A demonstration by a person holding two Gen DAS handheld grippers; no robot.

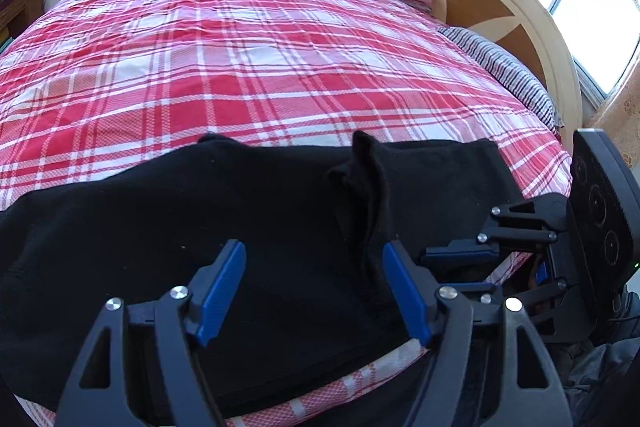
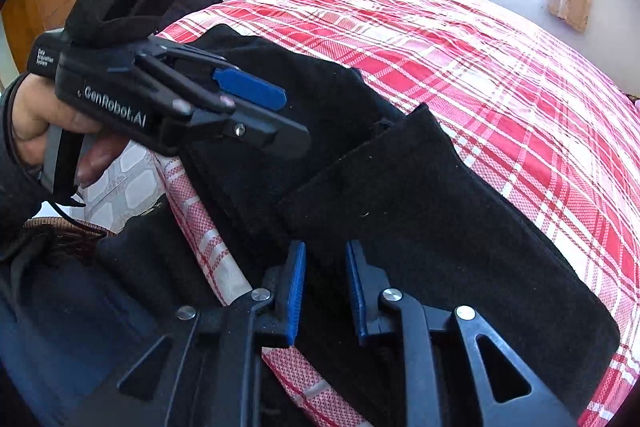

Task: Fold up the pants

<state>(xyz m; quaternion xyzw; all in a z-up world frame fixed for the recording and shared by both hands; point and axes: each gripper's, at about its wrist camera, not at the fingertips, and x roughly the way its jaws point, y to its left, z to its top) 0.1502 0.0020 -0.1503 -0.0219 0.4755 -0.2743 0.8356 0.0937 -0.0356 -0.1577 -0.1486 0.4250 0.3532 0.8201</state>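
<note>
Pants [image 1: 240, 219] lie beneath the left gripper [image 1: 314, 291], spread apart, gripping nothing.

You have matt black pants [image 1: 240, 219] of soft, lint-flecked knit cloth on a woven cotton-looking plaid bedsheet [image 1: 248, 67]. Your left gripper [image 1: 314, 297] is matt black plastic with ribbed blue pads [image 1: 222, 293] and shiny metal pins [image 1: 179, 292]. The headboard [image 1: 492, 7] is glossy lacquered wood.
</note>
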